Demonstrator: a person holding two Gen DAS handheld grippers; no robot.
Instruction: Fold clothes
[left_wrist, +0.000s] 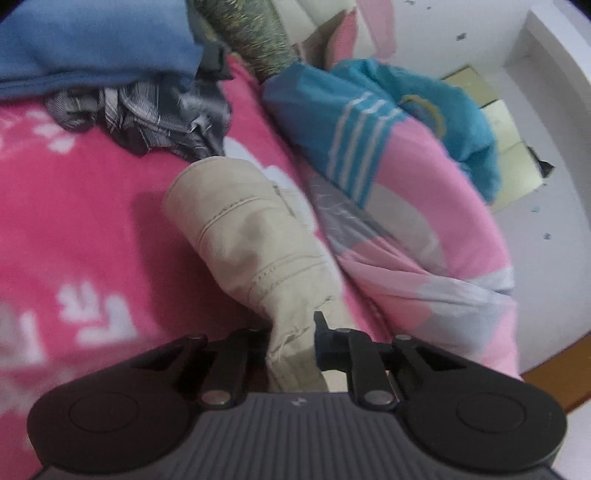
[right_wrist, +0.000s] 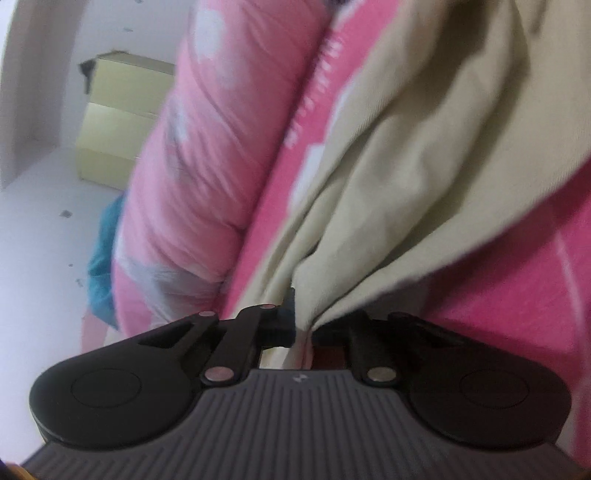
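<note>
Pinching the beige garment (left_wrist: 255, 240), the left gripper (left_wrist: 291, 332) angles downward, jaws clamped on its hem; the right gripper (right_wrist: 301, 314) grips bunched fabric likewise; garment extends toward 12 o'clock over the pink blanket (left_wrist: 74, 221).

In the left wrist view the pink blanket (left_wrist: 85, 221) lies bare to the left of the beige garment (left_wrist: 251, 236), giving open room there. Right of the garment the rolled quilt (left_wrist: 424, 229) crowds close, touching or nearly so. Ahead, a grey striped cloth (left_wrist: 147, 118) and a blue cloth (left_wrist: 96, 48) block the far edge, with a teal towel (left_wrist: 436, 110) atop the quilt. In the right wrist view the quilt (right_wrist: 195, 166) walls the left, a narrow pink strip between it and the garment (right_wrist: 424, 166); beyond lies open white floor (right_wrist: 40, 229)
</note>
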